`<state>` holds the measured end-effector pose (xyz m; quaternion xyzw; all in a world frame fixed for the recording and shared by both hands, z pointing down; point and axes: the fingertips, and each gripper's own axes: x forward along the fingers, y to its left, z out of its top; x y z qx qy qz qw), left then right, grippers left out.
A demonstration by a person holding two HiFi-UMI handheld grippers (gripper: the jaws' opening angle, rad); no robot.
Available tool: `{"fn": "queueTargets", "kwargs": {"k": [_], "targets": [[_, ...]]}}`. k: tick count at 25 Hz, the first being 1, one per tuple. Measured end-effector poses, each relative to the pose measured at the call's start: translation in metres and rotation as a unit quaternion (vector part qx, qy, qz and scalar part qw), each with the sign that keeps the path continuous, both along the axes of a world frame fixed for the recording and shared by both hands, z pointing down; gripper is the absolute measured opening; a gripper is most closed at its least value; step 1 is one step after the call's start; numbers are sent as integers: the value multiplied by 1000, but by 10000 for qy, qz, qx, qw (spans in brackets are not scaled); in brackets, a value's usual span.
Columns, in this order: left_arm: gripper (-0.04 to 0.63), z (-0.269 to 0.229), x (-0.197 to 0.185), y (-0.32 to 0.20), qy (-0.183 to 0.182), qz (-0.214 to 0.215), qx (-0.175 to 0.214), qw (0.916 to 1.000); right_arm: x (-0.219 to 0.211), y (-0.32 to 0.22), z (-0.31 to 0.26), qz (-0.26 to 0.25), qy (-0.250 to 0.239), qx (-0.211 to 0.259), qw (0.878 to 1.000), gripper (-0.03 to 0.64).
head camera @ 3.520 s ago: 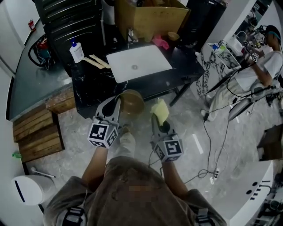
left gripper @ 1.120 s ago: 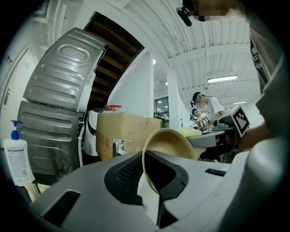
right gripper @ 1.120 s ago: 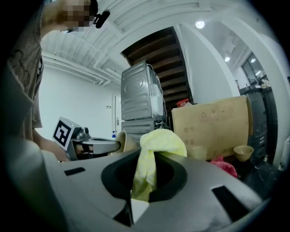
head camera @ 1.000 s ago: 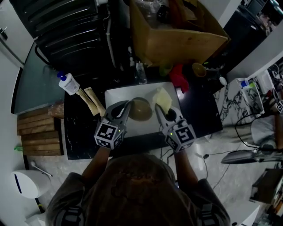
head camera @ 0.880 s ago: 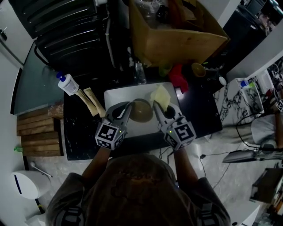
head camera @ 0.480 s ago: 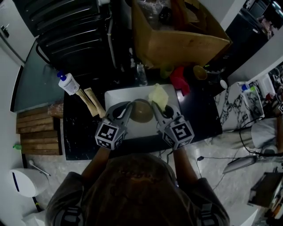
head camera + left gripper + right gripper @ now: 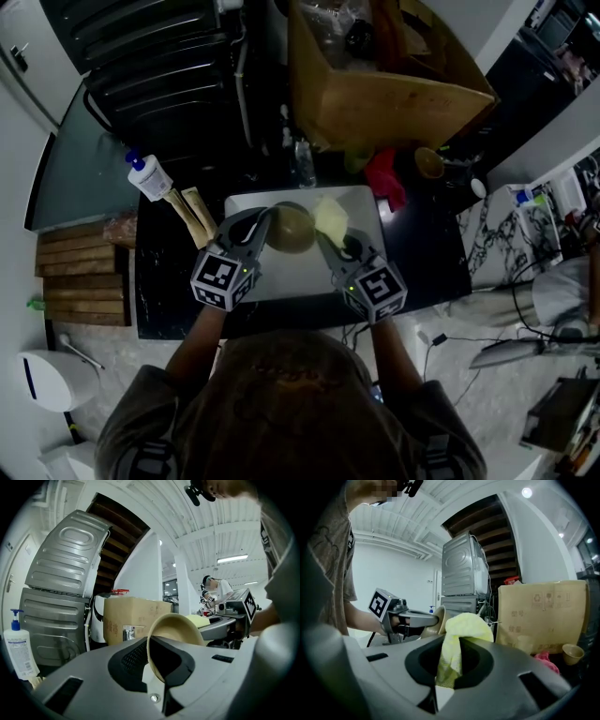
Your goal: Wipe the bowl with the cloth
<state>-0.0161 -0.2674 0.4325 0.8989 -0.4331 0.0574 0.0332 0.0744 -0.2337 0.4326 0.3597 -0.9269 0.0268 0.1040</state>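
A big cardboard box [image 7: 384, 80] fills the upper middle of the head view, behind a dark table [image 7: 427, 253]. Just below it, at the frame's centre, lies a white board [image 7: 281, 274].

Over the board's upper part the tan bowl [image 7: 289, 228] is held tipped on its side. The left gripper [image 7: 262, 218] has its jaws pinched on the rim. In the left gripper view that rim runs down between the jaws at lower centre.

Just right of the bowl, the yellow cloth [image 7: 330, 217] is a bunched wad nipped in the right gripper [image 7: 328, 240], with its loose top puffing out above the jaws. I cannot tell whether cloth and bowl touch.

The bowl looks stiff, light and smooth, so a rim pinch may pivot or slip under pressure. Gentle strokes seem wise. The cloth is soft and floppy, and gripped low it leaves a free pad for rubbing.
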Motion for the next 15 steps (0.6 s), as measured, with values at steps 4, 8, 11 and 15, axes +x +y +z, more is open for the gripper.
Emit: {"fn": "queueTargets", "kwargs": {"k": [4,8,11,15], "targets": [[21,-8,-2,-6,20,0,51,10000,-5,6,8,-192,110,-145,9996,21],[20,-17,-1,-12,24,35,131,9999,-12,10,16,-380,155,-201,9990,21],[20,-20,2,-14,46,66,147,9999,-17,14,21,-441,168,-310,9984,21],[20,-26,9,-18,130,116,167,9997,-25,17,28,-507,146,-419,9977,21]]}}
